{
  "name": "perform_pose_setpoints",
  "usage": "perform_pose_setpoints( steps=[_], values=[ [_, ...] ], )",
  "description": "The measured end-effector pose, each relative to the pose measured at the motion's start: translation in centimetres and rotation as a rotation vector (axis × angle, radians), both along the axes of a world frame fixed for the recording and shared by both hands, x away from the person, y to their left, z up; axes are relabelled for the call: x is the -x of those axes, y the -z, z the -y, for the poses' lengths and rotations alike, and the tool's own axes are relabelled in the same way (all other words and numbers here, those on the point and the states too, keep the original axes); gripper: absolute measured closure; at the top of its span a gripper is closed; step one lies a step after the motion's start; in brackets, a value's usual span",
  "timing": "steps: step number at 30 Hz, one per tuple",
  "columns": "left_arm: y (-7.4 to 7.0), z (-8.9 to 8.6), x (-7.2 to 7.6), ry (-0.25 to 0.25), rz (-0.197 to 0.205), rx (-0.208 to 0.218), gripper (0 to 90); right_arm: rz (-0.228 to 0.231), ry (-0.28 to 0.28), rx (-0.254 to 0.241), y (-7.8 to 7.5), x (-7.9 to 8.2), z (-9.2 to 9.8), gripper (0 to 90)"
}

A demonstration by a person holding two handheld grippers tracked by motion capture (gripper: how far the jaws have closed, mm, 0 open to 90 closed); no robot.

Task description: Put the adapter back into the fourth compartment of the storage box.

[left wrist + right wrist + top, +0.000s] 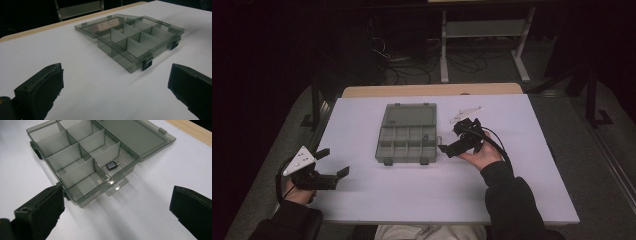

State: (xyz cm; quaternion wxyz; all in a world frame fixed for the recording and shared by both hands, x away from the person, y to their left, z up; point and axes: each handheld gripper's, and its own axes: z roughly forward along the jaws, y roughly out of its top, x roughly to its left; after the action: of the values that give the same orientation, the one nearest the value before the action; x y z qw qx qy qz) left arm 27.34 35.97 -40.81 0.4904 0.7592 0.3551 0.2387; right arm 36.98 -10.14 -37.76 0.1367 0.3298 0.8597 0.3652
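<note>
Both hand-held grippers released: R hand-held gripper [451,145] beside organizer box [407,137]; I'd risk knocking adapter [111,165] w/ careless reach.

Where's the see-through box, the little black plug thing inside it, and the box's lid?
compartment box [406,144], high view, a middle divider.
small black adapter [111,165], right gripper view, its dark body.
open lid [410,113], high view, middle of the flat panel.

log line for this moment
box: open, lid flat | adapter: in end compartment | left gripper: open, apart from box | right gripper: open, beside box
</note>
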Motion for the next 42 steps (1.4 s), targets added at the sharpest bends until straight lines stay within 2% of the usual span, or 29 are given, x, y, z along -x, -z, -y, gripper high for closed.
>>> perform_pose_setpoints(
  steps=[12,24,33,34,42],
  values=[
    [0.0,0.0,0.0,-0.001,0.0,-0.001,0.0,0.001,0.01,0.015,0.5,0.8,1.4,0.0],
    [0.0,0.0,0.0,-0.002,0.0,-0.001,0.0,0.007,0.027,-0.026,0.2,1.8,3.0,0.0],
    [0.0,0.0,0.0,-0.001,-0.001,0.001,0.0,0.009,0.047,-0.033,0.6,2.5,4.5,0.0],
    [0.0,0.0,0.0,-0.001,-0.001,0.001,0.0,0.015,0.057,-0.045,0.7,2.7,5.1,0.0],
    [0.0,0.0,0.0,-0.003,-0.002,0.001,0.0,0.021,0.074,-0.064,1.0,3.4,6.0,0.0]
  ],
)
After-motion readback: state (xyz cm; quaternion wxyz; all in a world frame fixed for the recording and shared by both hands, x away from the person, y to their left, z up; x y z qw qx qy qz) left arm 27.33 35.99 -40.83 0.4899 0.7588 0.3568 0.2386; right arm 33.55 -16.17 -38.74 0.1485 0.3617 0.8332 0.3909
